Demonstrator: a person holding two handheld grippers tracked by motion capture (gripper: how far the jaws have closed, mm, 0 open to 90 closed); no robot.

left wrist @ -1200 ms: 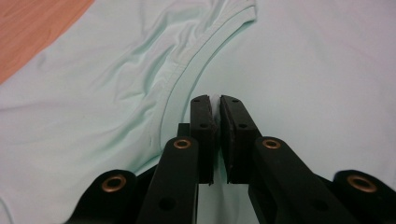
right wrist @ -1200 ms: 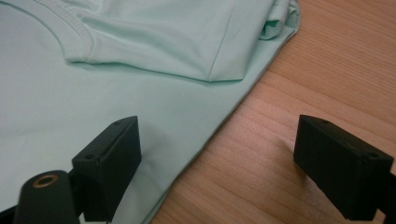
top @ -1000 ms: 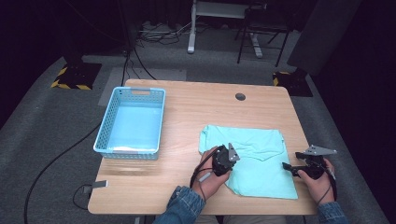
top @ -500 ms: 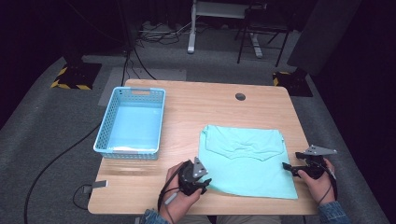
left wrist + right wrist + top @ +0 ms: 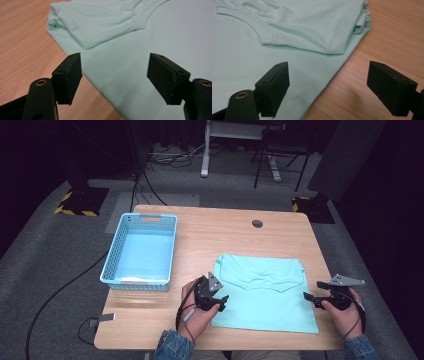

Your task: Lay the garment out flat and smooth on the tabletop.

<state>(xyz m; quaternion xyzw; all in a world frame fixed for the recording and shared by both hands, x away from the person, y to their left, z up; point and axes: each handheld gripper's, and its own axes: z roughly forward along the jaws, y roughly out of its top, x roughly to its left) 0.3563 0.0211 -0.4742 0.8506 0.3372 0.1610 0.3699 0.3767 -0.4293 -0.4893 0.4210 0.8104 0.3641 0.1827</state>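
A mint-green T-shirt (image 5: 265, 295) lies flat on the wooden table (image 5: 225, 235), with its sleeves folded in over the top. My left gripper (image 5: 223, 301) rests at the shirt's left edge. Its jaws have just been opening and now stand open. In the left gripper view (image 5: 115, 77) the hem of the shirt (image 5: 130, 37) runs between the jaws with nothing pressed. My right gripper (image 5: 307, 298) is held at the right edge, open. In the right gripper view (image 5: 328, 87) the edge of the shirt (image 5: 294, 37) passes between the pads, untouched.
A light blue plastic basket (image 5: 140, 250) stands on the left part of the table. A round cable hole (image 5: 257, 223) sits near the far edge. Bare wood shows between basket and shirt. A black cable (image 5: 65, 295) trails over the floor at left.
The left gripper has drawn back left from over the shirt to its left edge, and its jaws have opened. The shirt's left side now lies flat. The right gripper has stayed in place.
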